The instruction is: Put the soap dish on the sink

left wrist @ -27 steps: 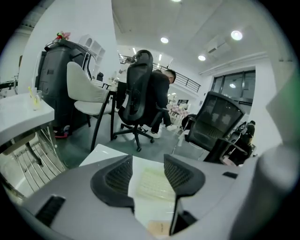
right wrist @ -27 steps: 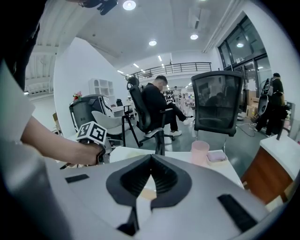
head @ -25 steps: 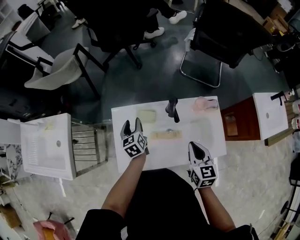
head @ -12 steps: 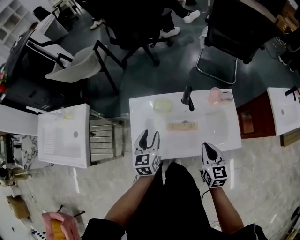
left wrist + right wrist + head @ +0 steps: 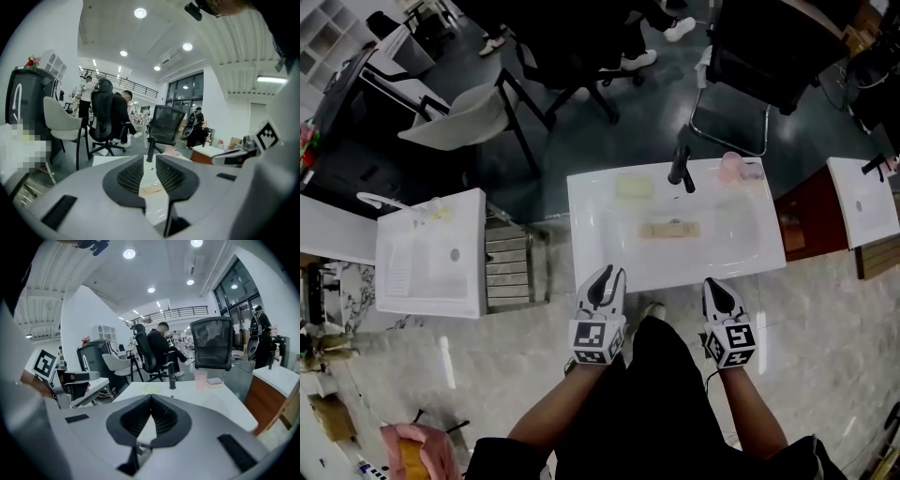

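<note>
1. The sink (image 5: pixel 675 274) stands before you, its faucet (image 5: pixel 680 169) at the far rim.
2. The soap dish (image 5: pixel 633 186) lies on that rim left of the faucet, and the cup (image 5: pixel 730 167) stands right of it.
3. A flat block (image 5: pixel 668 230) lies in the sink.

We found the sink's (image 5: pixel 609 270) front rim bare along its whole width, open to a reach from our side. In the basin a tan block (image 5: pixel 669 230) lay across the middle, with bare white on either side. The back ledge was crowded: soap dish (image 5: pixel 634 187), black faucet (image 5: pixel 681 169), pink cup (image 5: pixel 730 167). A slatted rack (image 5: pixel 517 267) flanked the left, a brown cabinet (image 5: pixel 806 225) the right.
</note>
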Tool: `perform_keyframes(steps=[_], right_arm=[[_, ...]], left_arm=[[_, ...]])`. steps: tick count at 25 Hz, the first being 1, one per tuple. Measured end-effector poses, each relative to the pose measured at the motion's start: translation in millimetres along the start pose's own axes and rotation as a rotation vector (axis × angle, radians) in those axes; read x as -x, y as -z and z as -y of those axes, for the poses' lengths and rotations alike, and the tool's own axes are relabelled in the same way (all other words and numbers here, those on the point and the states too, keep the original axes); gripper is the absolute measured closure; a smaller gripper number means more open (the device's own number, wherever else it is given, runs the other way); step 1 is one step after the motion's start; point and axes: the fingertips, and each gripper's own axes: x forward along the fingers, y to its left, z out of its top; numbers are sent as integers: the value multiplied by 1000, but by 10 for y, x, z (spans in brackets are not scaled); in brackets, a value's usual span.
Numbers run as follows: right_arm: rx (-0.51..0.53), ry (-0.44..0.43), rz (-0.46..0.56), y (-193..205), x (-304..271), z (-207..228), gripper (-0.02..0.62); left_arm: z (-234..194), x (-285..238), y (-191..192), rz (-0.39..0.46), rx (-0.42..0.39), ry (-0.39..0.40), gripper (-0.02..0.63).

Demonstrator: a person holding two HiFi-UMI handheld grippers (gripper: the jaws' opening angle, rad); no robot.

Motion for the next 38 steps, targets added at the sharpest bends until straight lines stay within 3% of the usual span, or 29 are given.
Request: perform_keyframes(steps=[6, 10, 14, 20, 30, 33, 38], right_arm=[[-2, 46, 31, 103, 640, -637, 598], [-5, 76, 3, 348, 1126, -1015, 598], [5, 97, 5, 529, 1355, -1226, 597], [56, 110, 64, 324, 1595, -1425, 598], [62, 65, 133, 87, 1763, -1287, 598], [85, 43, 143, 35, 1839, -1108, 598], [114, 34, 169, -1, 2131, -632, 598]], left_arm=[[19, 889, 115, 13, -37, 65, 575], [15, 1406, 275, 0, -11, 88, 577], [-87, 1808, 384, 24, 1, 58, 578], [-171, 2297, 348, 65, -14, 27, 581], [-76, 2624, 4, 155, -117, -48, 581], [92, 2617, -98, 174, -172, -75, 581], [522, 2526, -142, 190, -168, -126, 581]])
